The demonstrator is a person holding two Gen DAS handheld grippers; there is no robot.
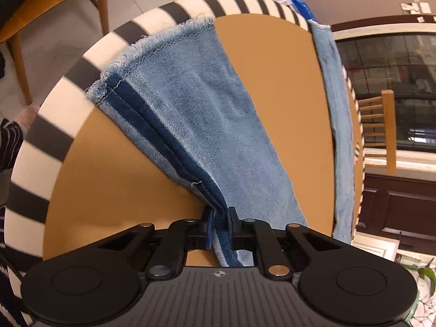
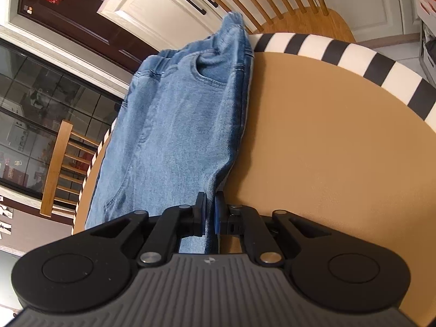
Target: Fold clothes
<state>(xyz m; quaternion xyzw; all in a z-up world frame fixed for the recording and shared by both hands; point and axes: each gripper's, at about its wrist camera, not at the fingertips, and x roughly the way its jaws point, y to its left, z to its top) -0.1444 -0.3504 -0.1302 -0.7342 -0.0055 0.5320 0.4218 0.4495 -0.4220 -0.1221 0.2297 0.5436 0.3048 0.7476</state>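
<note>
A pair of light blue jeans [image 1: 207,114] lies across a round tan table [image 1: 109,185] with a black-and-white striped rim. In the left wrist view a leg runs from its frayed hem [image 1: 152,46] at the far rim down into my left gripper [image 1: 220,214], which is shut on a bunched fold of the denim. In the right wrist view the jeans [image 2: 177,125] stretch away with pockets and waistband [image 2: 190,54] at the far table edge. My right gripper [image 2: 210,201] is shut on the near edge of the jeans.
Wooden chairs stand around the table: one [image 1: 381,130] by the dark glass cabinet, one [image 2: 286,2] behind the waistband, another [image 1: 54,2] on the tiled floor. The striped rim [image 2: 354,54] marks the table edge. Bare tan table surface [image 2: 327,150] lies right of the jeans.
</note>
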